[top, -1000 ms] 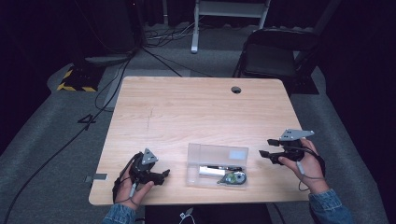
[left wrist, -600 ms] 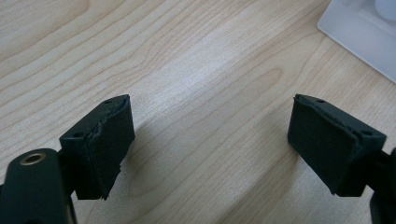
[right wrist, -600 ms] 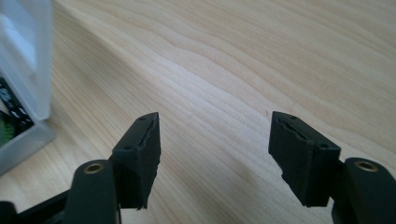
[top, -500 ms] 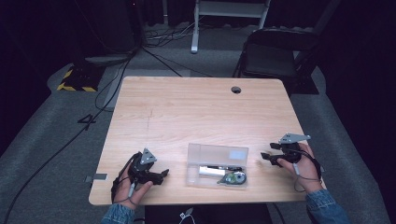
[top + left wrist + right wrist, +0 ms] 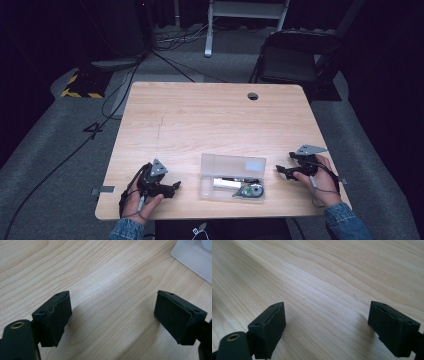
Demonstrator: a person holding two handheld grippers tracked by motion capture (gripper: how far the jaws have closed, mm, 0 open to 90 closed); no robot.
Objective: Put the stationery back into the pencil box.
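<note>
**Right tongs down beside the case**

Lowered since a second ago, my right tongs [image 5: 281, 170] have dropped from a raised spot to sit close above the bench [image 5: 210, 120], just right of the clear case [image 5: 233, 176] and pointing at it. My left tongs [image 5: 172, 188] have stayed put just left of the case, resting on the wood. Both are released: each gripper view shows the jaws wide apart with bare grain between them, and a corner of the case shows at the upper right of the left gripper view.

That case lies near the bench's front edge, between my two tongs, closed as far as I can tell, with a pen [image 5: 235, 181] and a tape roller [image 5: 249, 191] inside. I judge nothing is gripped yet; with both tongs flanking the case, the next step looks like steadying it from one side and working the lid from the other.
</note>
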